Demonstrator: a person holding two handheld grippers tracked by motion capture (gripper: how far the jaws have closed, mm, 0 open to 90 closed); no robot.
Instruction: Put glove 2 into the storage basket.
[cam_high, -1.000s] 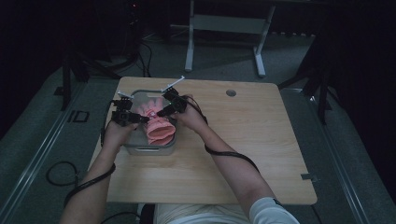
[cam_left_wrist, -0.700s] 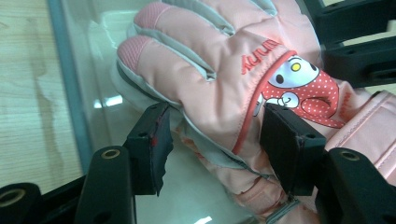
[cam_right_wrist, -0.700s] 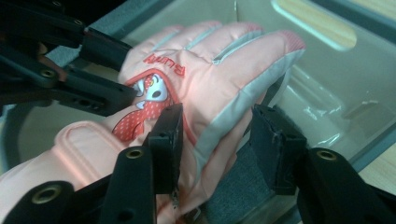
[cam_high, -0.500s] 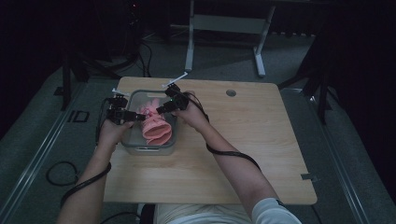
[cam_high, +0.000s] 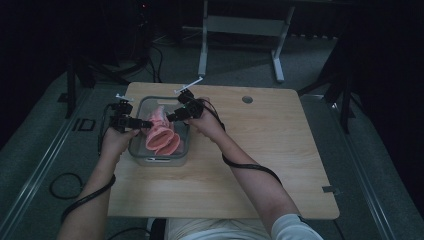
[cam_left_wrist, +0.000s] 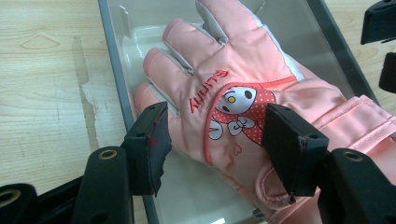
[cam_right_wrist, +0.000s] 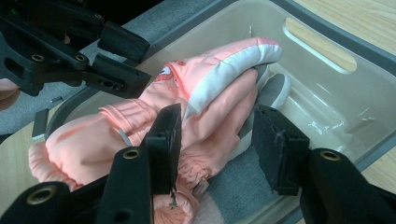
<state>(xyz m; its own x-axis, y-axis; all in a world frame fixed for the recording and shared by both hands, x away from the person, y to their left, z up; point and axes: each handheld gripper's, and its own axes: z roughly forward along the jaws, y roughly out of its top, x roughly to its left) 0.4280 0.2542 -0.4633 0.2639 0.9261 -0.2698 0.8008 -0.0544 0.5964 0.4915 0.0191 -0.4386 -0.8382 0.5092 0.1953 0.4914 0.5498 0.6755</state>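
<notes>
Both tools stand spread wide over the pink gloves (cam_left_wrist: 243, 93), which lie in the clear bin (cam_high: 138, 150) on the desk (cam_high: 280, 150). The left tool (cam_left_wrist: 212, 135) straddles the top glove's printed back, the right tool (cam_right_wrist: 215, 135) its palm side; neither grips.

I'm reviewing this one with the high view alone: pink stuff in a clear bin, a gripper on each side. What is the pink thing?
Observer: A pink padded glove with a cartoon character patch, seen from the left gripper view.
Operator: Is the left gripper closed on it?
Observer: No. The left gripper has its jaws spread on either side of the glove's back, with a gap at each pad.
Operator: And the right one?
Observer: The right gripper is open too, jaws straddling the glove's cuff end inside the clear bin.
Operator: Just one glove?
Observer: The right gripper view shows grey-palmed fingers under the top glove, so probably a pair.
</notes>
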